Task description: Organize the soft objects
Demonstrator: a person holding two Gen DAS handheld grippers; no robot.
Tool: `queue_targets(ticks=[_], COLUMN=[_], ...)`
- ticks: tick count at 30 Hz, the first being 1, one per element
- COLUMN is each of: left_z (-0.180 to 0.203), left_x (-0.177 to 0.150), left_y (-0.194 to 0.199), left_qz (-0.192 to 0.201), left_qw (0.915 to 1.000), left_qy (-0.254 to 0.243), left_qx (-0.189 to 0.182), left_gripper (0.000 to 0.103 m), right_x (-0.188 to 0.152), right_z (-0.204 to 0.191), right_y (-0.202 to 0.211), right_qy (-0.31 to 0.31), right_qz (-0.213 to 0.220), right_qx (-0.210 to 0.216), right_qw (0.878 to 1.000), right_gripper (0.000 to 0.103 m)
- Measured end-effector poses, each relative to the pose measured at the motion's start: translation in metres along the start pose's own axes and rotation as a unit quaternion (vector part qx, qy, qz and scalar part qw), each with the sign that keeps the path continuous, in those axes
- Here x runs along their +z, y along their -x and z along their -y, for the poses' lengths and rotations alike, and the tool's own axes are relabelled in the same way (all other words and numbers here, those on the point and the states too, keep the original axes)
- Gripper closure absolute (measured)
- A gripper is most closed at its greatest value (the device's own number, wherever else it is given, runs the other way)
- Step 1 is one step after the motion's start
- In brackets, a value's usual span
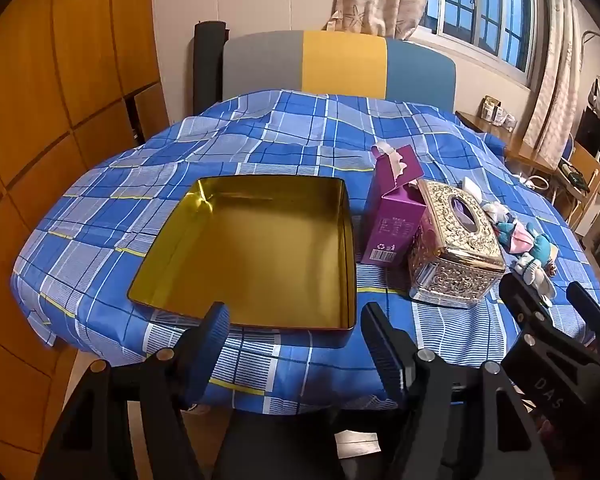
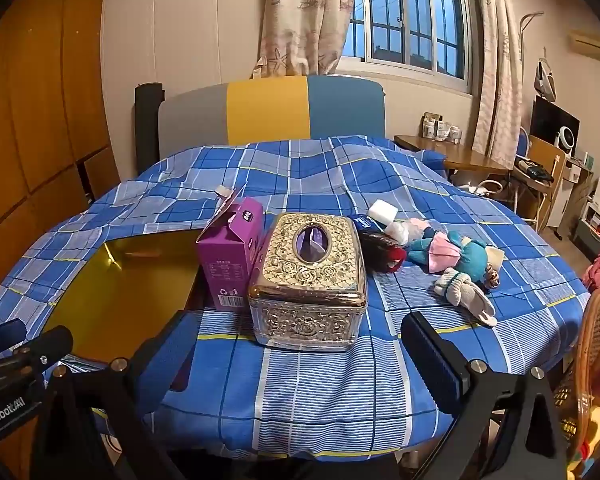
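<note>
Both wrist views down over table (image 1: 100, 216)

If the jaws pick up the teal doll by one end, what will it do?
The teal doll looks like stuffed cloth, so it would probably droop rather than stay stiff. It seems light. Its skirt and limbs lie loose, so they may dangle or snag neighbours.

A purple carton (image 2: 230, 258) with its top flaps open stands just beside an ornate gold tissue box (image 2: 308, 280) on the blue plaid cloth (image 2: 320, 380), with a grey, yellow and blue headboard (image 2: 268, 110) and a barred window (image 2: 408, 16) behind.
</note>
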State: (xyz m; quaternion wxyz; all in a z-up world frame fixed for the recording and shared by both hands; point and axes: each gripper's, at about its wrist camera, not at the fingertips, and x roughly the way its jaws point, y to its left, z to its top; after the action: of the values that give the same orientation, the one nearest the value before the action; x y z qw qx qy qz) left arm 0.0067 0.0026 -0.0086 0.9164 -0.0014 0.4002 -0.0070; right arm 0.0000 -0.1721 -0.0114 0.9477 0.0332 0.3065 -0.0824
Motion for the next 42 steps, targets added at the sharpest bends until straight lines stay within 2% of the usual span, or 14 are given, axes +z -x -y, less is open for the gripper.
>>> queue_targets(ticks=[42], left_z=[-0.0037], left_x=[-0.0027], left_y=[-0.0095], left_qz=[-0.016], left_qw=[0.9998], left_qy=[0.005], left_qx=[0.007], left_gripper=[0.034], right_x=[-0.0001], right_z=[-0.0018], right_y=[0.0002], right_qy=[0.001], right_qz=[-0.001], right_qx=[0.005], right_qw=[1.000], right_gripper=[0.000])
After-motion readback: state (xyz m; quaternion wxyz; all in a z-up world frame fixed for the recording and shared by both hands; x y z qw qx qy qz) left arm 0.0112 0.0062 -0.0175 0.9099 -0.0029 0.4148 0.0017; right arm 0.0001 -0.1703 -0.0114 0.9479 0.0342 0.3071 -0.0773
